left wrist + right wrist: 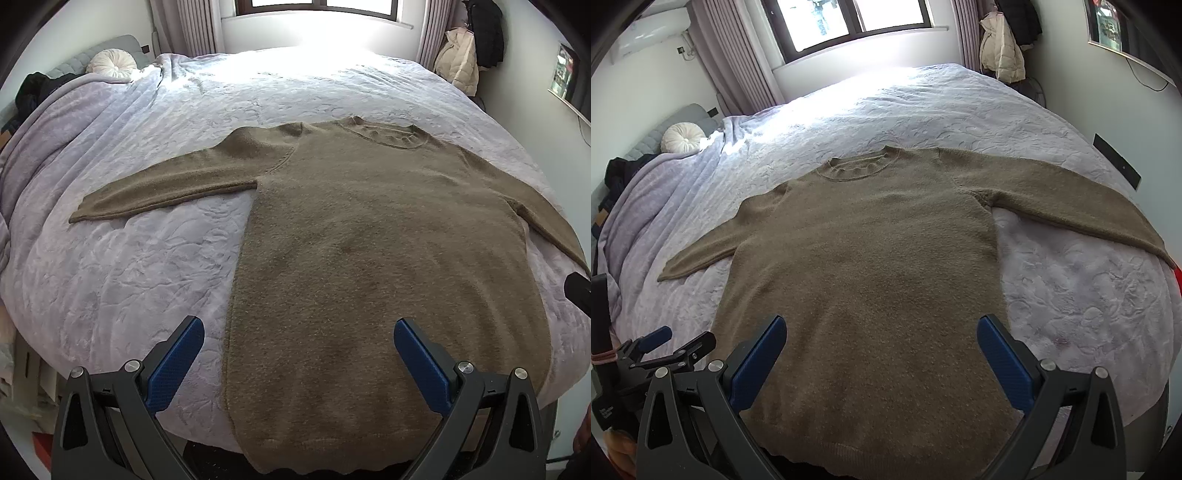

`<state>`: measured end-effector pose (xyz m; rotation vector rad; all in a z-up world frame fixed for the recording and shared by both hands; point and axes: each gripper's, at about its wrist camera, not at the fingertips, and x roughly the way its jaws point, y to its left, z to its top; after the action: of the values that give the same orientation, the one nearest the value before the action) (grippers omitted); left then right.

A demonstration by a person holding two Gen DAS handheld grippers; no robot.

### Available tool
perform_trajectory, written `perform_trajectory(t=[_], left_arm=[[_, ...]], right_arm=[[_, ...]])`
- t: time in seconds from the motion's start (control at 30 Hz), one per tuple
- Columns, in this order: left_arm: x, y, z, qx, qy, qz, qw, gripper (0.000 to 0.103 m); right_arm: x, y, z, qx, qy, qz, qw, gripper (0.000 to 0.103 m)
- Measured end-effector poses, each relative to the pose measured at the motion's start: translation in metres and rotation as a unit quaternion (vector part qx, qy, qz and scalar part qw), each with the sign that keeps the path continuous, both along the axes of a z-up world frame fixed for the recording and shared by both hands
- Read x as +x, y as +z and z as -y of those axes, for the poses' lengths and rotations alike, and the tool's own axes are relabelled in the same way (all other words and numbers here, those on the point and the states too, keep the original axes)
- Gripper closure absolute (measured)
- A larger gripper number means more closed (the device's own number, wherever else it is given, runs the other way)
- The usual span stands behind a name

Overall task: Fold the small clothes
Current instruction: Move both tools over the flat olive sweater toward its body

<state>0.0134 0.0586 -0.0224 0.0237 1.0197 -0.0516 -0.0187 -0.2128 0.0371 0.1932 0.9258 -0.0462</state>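
A brown knitted sweater (369, 229) lies flat on the bed, front up, collar toward the window and both sleeves spread out sideways. Its hem hangs at the bed's near edge. My left gripper (299, 332) hovers open above the hem's left part, blue pads wide apart with nothing between them. In the right wrist view the same sweater (864, 266) fills the middle, and my right gripper (881, 330) is open over the lower body of the sweater. The left gripper (661, 343) also shows at the lower left of the right wrist view.
The bed is covered by a pale lilac quilt (129, 266). A white round cushion (112, 63) and dark clothes (35, 92) lie at the headboard on the left. Coats (469, 48) hang by the curtain at the far right. A window (849, 22) is behind the bed.
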Motion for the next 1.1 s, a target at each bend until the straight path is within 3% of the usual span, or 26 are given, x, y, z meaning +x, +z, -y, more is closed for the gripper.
perform_trajectory(t=[1.1], left_arm=[[0.018,-0.02,-0.008,0.005,0.011,-0.023,0.9996,0.0]], right_arm=[[0.023,-0.018,-0.008,-0.013,0.01,-0.026,1.0,0.0]])
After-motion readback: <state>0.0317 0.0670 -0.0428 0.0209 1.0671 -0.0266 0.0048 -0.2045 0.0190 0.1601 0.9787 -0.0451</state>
